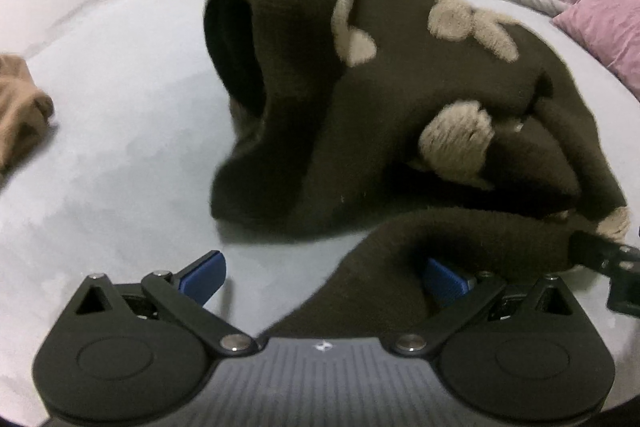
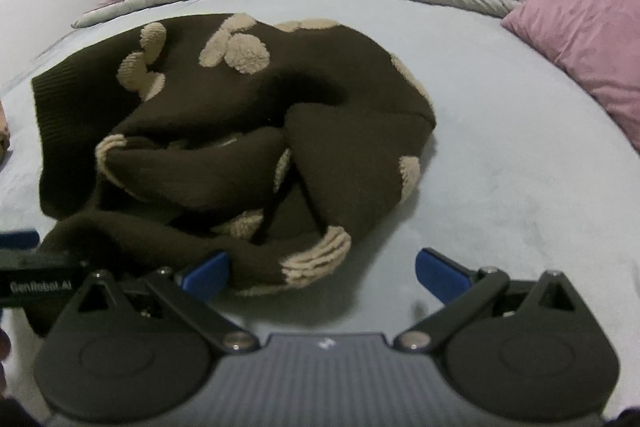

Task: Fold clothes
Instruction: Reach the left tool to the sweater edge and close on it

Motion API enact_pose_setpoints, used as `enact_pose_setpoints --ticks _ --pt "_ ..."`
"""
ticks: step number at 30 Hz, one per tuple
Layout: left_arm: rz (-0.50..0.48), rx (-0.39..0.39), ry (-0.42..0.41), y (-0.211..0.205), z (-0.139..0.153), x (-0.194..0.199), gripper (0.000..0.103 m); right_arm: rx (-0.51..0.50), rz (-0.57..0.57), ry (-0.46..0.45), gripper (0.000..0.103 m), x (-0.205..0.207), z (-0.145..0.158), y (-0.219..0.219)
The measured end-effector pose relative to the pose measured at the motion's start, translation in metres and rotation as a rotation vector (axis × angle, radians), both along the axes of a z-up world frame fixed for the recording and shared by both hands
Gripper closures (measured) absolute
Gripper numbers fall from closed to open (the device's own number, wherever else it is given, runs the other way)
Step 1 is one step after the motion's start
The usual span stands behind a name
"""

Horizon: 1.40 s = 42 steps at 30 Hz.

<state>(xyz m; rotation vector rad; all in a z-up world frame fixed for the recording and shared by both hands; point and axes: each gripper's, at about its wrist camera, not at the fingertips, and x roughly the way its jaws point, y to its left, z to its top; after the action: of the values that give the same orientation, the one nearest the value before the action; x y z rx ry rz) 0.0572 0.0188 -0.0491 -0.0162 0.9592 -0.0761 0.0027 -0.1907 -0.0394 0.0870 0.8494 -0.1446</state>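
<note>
A: Where's the garment?

B: Dark brown sweater (image 2: 224,115) with beige fuzzy patches, bunched up on the bed (image 2: 500,163), not flat, no fold lines I can read. Ribbed hem edge sits far left in the right wrist view.

A: Grippers?

B: Left hand-held gripper (image 1: 324,277) has its jaws spread wide; a near flap of the sweater (image 1: 400,131) lies between the blue pads, draped against the right pad, nothing pinched. Right hand-held gripper (image 2: 322,273) is also wide apart; the near edge touches its left pad only, the right pad is over bare bed.

A: Which one's nearer?

B: Both are at the near edge, side by side. The heap lies ahead and right of the left one, ahead and left of the right one. Left has more cloth inside its gap.

A: Long axis?

B: Can't tell for sure, too crumpled. Roughly left-to-right across the right view.

A: Anything else?

B: Tan garment (image 1: 20,103) off left, pink pillow (image 2: 588,35) right.
</note>
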Motion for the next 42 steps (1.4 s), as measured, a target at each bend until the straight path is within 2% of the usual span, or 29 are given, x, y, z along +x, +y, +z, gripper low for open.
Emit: enact_pose_setpoints --ticks 6,12,14,19,24,30,32,36,42 --pt "-0.005 -0.009 -0.018 0.0 -0.007 -0.001 0.0 0.007 0.003 0.008 0.0 0.006 -0.009 -0.002" --pt "-0.027 -0.008 -0.051 0.0 -0.012 -0.009 0.0 0.038 -0.028 0.101 0.0 0.012 -0.027 -0.007" --pt "-0.038 -0.001 -0.056 0.0 -0.013 -0.011 0.0 0.061 -0.034 0.103 0.0 0.011 -0.031 -0.009" --pt "-0.046 -0.015 -0.03 0.001 -0.008 -0.013 0.0 0.025 0.0 0.083 0.0 0.004 -0.037 -0.004" --pt "-0.087 0.016 -0.067 0.001 0.006 -0.024 0.003 0.061 0.011 0.125 0.0 0.006 -0.03 -0.008" --pt "-0.182 0.046 -0.217 -0.005 0.03 -0.058 0.004 0.149 -0.013 0.103 0.0 0.001 -0.013 -0.023" --pt "-0.224 0.029 -0.245 -0.007 0.037 -0.068 0.004 0.165 -0.021 0.08 0.0 -0.001 -0.006 -0.028" --pt "-0.297 0.006 -0.265 -0.027 0.041 -0.08 0.009 0.18 -0.043 0.038 0.001 -0.004 0.005 -0.037" --pt "-0.377 0.038 -0.258 -0.056 0.036 -0.071 0.018 0.192 -0.098 0.03 0.005 -0.007 0.01 -0.059"
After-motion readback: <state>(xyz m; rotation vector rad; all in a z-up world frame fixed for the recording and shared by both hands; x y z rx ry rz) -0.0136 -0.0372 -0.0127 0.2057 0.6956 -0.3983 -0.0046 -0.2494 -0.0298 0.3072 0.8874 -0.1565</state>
